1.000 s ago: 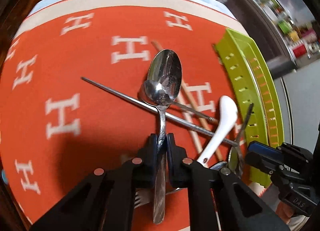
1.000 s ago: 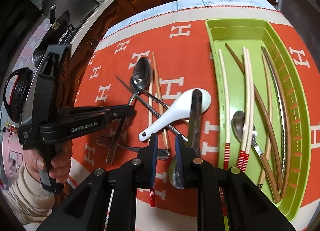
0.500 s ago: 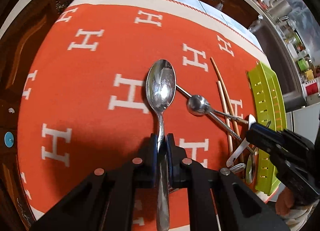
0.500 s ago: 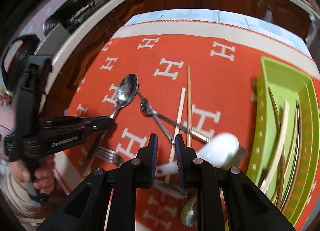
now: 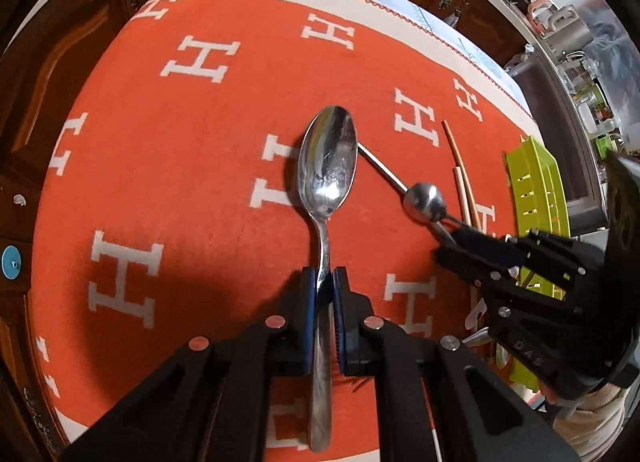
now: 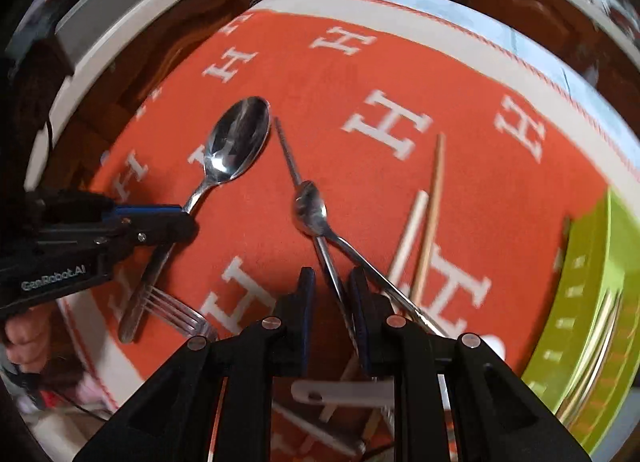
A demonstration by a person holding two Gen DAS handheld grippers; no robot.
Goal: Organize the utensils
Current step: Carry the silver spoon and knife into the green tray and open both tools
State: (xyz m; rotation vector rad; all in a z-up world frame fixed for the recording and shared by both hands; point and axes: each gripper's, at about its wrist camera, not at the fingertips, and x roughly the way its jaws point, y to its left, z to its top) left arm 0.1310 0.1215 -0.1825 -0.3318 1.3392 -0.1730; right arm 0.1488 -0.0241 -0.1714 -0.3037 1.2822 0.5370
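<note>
Tabletop covered by an orange cloth with white H letters and a cream border (image 5: 192, 166), dark wooden cabinet doors (image 5: 52, 74) beyond its far and left edges, cluttered kitchen counter (image 5: 560, 22) at upper right. Left half of the cloth is bare; utensils crowd the right side near the lime-green plastic slotted tray (image 5: 536, 190), which sits at the cloth's right edge.

Left gripper (image 5: 324, 302) pressed together, pinching the large shiny steel spoon (image 5: 328, 166) at its handle neck; bowl points away from the camera, handle end runs back under the gripper. Whether the spoon touches the cloth I cannot tell.

Right gripper (image 6: 330, 302) spread, its fingers either side of a thin steel chopstick (image 6: 288, 154) lying on the cloth; the right finger sits close to the rod, contact unclear. Small steel spoon (image 6: 310, 210) lies across that chopstick, its handle running toward the tray. Two light wooden chopsticks (image 6: 434, 190) lie just right of it. Steel fork (image 6: 176, 310) lies near the cloth's near-left edge, below the left gripper. White plastic piece (image 6: 340, 392) sits under the right gripper, partly hidden. Long utensils visible inside the tray, blurred.
</note>
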